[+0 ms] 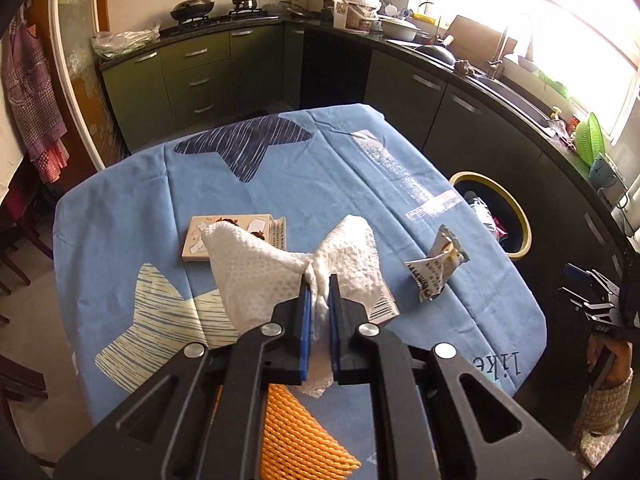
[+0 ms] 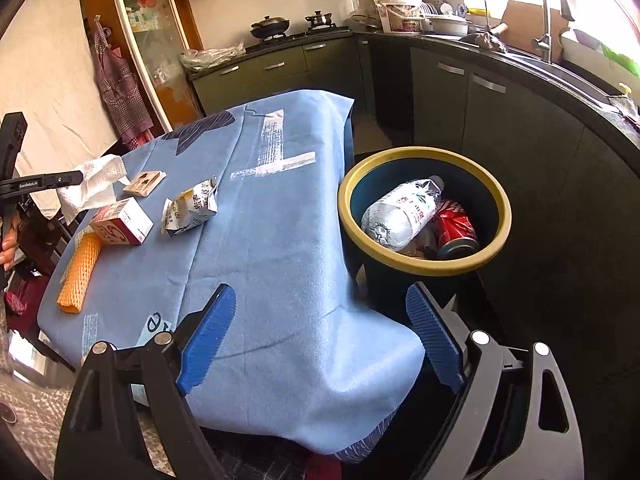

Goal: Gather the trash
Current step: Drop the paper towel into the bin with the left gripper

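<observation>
The table [image 2: 256,240], under a blue cloth, is the landmark here, and the trash lies spread over its left half. Just beside its right edge, lower than the top, stands the bin [image 2: 496,240] with a yellow rim; I think it is put there so that each piece travels only a short way. Inside it lie 1 clear bottle [image 2: 400,212] and 1 red can [image 2: 454,228], so part of the work seems done. The right gripper [image 2: 320,340] hangs over the near right corner of the table with its fingers wide apart and nothing between them, probably ready for the next piece. The left gripper [image 1: 319,308] is at the near left side of the table, its blue pads clamped on the middle of a paper towel [image 1: 256,268], which is lifted above the cloth. The towel is white, embossed and crumpled, and its 2 ends fan out like a bow because it is pinched at the centre. On the table, an orange foam net [image 2: 78,272] lies near the left edge, 1 small carton [image 2: 122,222] beside it, 1 torn wrapper [image 2: 192,208] nearer the middle, and 1 flat box [image 2: 144,182] further back.
</observation>
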`<action>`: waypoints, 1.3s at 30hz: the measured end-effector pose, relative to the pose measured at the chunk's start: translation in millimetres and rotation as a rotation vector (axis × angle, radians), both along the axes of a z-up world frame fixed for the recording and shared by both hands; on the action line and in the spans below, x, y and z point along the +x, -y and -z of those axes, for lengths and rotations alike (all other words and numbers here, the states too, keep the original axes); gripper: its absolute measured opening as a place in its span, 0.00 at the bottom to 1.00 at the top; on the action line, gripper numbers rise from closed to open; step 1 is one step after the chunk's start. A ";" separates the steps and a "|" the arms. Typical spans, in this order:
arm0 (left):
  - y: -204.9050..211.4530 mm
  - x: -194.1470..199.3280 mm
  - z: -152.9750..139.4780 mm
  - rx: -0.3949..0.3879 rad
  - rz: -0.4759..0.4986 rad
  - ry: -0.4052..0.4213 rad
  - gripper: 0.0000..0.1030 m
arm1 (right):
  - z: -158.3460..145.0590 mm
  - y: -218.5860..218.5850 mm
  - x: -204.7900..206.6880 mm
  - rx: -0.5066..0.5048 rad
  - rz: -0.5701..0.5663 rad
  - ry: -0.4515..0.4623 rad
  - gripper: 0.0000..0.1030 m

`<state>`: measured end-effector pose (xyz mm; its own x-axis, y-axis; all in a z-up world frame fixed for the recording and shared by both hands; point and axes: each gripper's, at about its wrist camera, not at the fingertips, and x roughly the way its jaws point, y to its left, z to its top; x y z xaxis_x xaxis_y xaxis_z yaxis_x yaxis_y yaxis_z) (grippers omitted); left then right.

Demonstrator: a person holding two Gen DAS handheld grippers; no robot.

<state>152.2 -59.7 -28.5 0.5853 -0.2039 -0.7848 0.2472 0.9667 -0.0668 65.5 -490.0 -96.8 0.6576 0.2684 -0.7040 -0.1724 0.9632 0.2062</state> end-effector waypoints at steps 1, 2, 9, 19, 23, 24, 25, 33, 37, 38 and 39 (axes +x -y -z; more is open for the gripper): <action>7.9 -1.6 -5.9 0.003 0.025 0.008 0.07 | -1.9 3.1 -2.5 0.002 0.011 0.006 0.84; 17.3 -2.6 -11.4 0.006 0.052 0.016 0.07 | -3.8 6.3 -4.9 0.004 0.023 0.012 0.85; 131.7 20.0 -25.6 -0.005 0.329 0.005 0.07 | -9.6 29.6 -24.9 0.003 0.097 0.036 0.87; 334.9 109.0 26.9 -0.062 0.529 -0.150 0.07 | 2.3 69.1 -53.6 0.060 0.191 0.030 0.87; 390.6 125.2 44.3 -0.097 0.555 -0.178 0.07 | 9.4 80.8 -56.7 0.083 0.209 0.018 0.87; 399.6 129.2 45.9 -0.125 0.560 -0.188 0.07 | 11.1 82.7 -56.8 0.089 0.210 0.018 0.87; 406.6 133.4 46.7 -0.150 0.556 -0.190 0.07 | 12.9 84.0 -57.2 0.095 0.210 0.016 0.87; 415.4 153.5 75.2 -0.209 0.483 -0.226 0.08 | 25.5 90.3 -56.3 0.126 0.204 -0.008 0.87; 408.8 154.2 93.4 -0.132 0.453 -0.273 0.36 | 23.9 86.3 -57.3 0.132 0.190 0.000 0.87; 406.3 152.0 91.3 -0.115 0.450 -0.276 0.55 | 23.1 85.1 -57.7 0.129 0.188 0.002 0.87; 402.3 149.5 86.0 -0.111 0.447 -0.269 0.59 | 22.3 83.9 -57.8 0.128 0.185 0.005 0.87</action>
<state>301.7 -462.0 -114.5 0.2032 -0.4778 -0.8547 0.5937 0.7542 -0.2805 7.7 -573.9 -119.1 0.7070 0.2296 -0.6689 0.0037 0.9446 0.3281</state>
